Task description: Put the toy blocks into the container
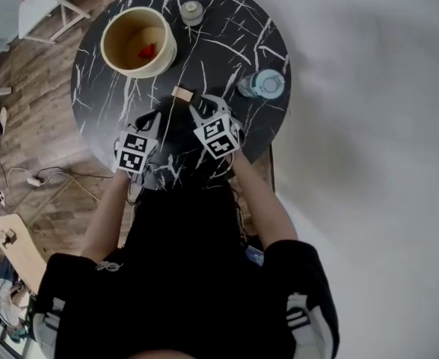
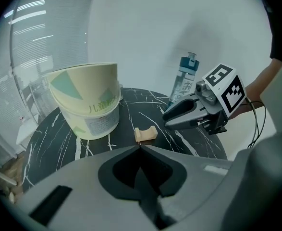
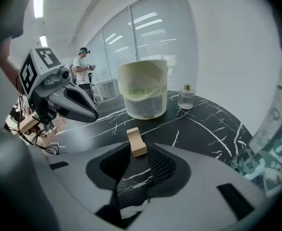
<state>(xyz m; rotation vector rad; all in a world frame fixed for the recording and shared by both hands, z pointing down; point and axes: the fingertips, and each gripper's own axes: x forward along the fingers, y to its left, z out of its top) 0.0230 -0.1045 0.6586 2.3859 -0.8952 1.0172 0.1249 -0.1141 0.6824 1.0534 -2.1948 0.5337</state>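
My right gripper (image 1: 198, 111) was spread. The wooden block (image 3: 137, 142) lay on the desk (image 1: 226, 43) just at its tips, not pinched. My left gripper (image 1: 152, 120) was pressed together and empty. A red block (image 1: 147, 50) lay inside the container (image 1: 167, 54).

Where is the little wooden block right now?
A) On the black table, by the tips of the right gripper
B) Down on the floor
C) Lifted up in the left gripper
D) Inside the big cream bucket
A: the wooden block lies on the black table, just at the tips of the right gripper, whose jaws stand apart and do not squeeze it.
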